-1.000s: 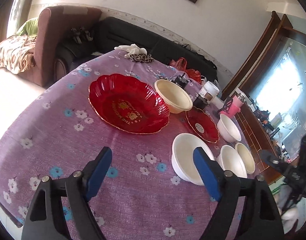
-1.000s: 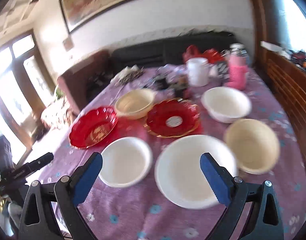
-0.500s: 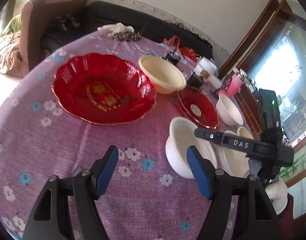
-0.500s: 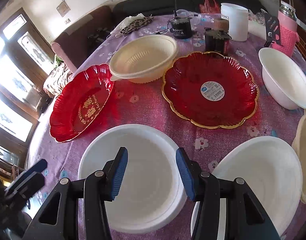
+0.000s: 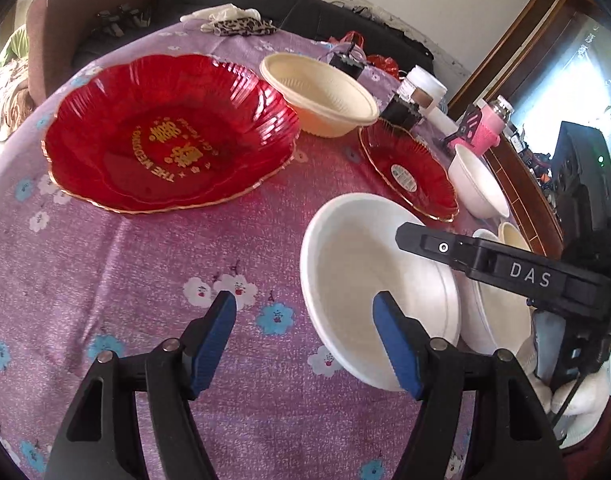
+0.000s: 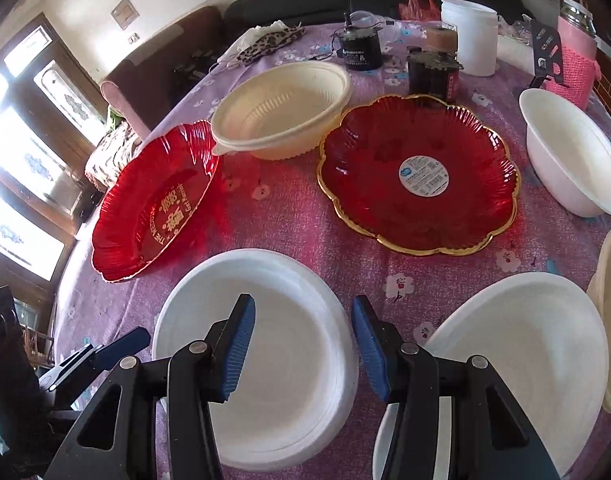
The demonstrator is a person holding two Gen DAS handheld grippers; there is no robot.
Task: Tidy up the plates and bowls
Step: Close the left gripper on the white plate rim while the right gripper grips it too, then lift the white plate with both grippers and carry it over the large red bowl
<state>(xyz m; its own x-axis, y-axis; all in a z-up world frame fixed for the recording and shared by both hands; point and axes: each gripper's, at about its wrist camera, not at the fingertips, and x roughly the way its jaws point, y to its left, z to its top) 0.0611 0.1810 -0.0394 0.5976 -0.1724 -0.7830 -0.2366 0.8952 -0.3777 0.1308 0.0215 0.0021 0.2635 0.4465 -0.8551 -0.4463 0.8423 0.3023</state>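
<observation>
Both the left gripper (image 5: 303, 312) and right gripper (image 6: 303, 322) are hovering, fingers partly apart and empty, straddling the white bowl's (image 6: 289, 364) rim at lower frame.

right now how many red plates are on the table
2. The large red plate with gold lettering lies at the left; the smaller red plate with a round sticker lies right of the cream bowl.

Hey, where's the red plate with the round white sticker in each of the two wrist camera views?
Left wrist view: the red plate with the sticker lies right of centre, seen edge-on, behind the white bowl.
Right wrist view: the same plate sits upper right of centre, sticker facing the camera.
Shared landmark: the cream ribbed bowl, just left of the plate in both views.
</observation>
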